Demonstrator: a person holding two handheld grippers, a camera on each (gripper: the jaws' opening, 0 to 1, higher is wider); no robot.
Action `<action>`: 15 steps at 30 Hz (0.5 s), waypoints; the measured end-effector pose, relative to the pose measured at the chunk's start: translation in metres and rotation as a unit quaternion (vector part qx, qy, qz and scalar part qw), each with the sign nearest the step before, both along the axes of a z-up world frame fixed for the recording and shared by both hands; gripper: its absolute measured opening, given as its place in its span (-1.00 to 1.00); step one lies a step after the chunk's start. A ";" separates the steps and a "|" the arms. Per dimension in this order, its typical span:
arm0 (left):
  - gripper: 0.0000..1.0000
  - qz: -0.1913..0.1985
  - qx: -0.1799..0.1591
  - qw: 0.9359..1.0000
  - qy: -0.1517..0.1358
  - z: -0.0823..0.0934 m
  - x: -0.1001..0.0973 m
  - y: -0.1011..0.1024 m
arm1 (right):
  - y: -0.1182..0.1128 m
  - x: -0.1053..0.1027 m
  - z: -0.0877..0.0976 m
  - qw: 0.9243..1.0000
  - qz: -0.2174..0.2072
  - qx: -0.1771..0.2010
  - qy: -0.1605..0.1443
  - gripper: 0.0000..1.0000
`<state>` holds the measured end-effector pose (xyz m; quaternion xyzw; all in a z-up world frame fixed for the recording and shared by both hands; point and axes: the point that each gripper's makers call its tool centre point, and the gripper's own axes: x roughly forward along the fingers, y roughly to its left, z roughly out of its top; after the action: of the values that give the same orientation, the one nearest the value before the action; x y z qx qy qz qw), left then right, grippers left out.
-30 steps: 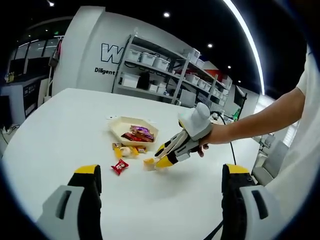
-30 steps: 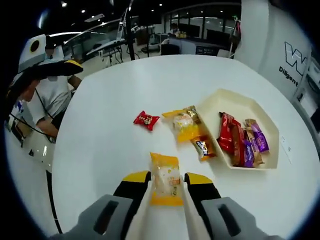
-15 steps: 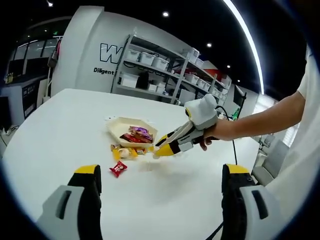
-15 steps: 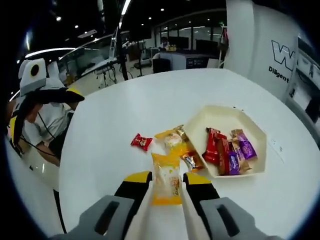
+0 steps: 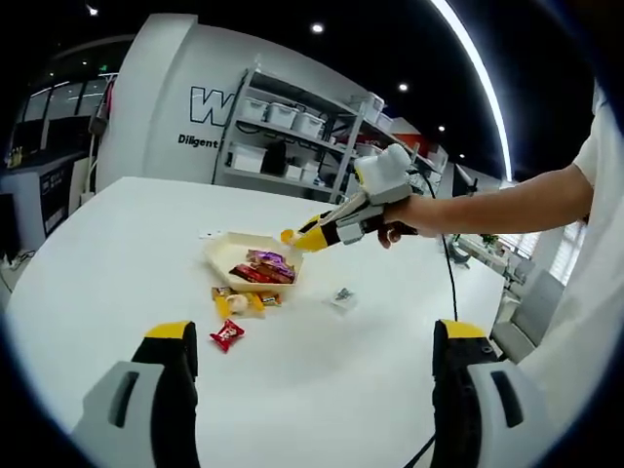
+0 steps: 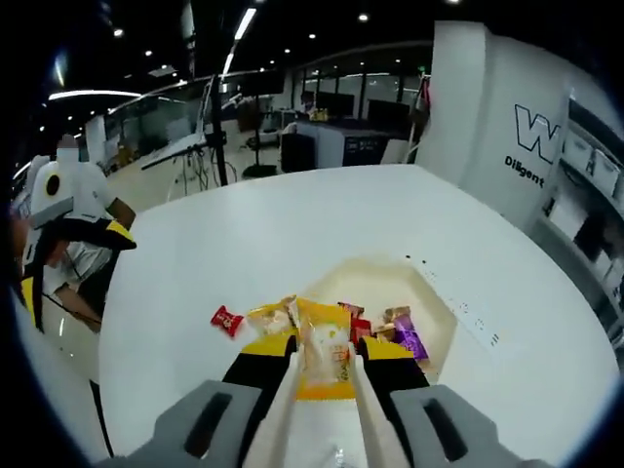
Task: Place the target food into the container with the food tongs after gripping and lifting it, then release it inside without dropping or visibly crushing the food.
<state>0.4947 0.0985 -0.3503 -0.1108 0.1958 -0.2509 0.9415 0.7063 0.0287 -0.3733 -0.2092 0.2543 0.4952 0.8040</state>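
Observation:
My right gripper [image 6: 325, 347] is shut on a yellow-orange food packet [image 6: 325, 363], held in the air above the near rim of the cream hexagonal tray [image 6: 429, 310]. In the left gripper view the right gripper [image 5: 304, 237] hangs over the tray [image 5: 222, 252] with the packet [image 5: 288, 235] at its tip. The tray holds several wrapped bars [image 5: 258, 266]. Beside it on the white table [image 5: 322, 390] lie yellow packets [image 5: 237, 302] and a red candy [image 5: 227, 334]. My left gripper [image 5: 314, 336] stands open and low over the table, nothing between its jaws.
A small clear wrapper [image 5: 341, 295] lies on the table right of the tray. Shelves with bins [image 5: 312, 127] stand behind the table. The left gripper [image 6: 58, 219] shows at the left of the right gripper view, with a person behind it at the table's edge.
The right gripper has lifted the yellow packet off the table and carried it up over the tray. The left gripper has stayed put and open.

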 end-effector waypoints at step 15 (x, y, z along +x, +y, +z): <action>0.95 0.009 -0.001 1.000 -0.002 0.002 0.000 0.007 | 0.009 0.031 0.025 0.999 -0.020 0.025 -0.024 -0.54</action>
<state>0.4950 0.1059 -0.3487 -0.1134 0.1925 -0.2426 0.9441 0.7368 0.0373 -0.3483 -0.1958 0.2269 0.4797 0.8246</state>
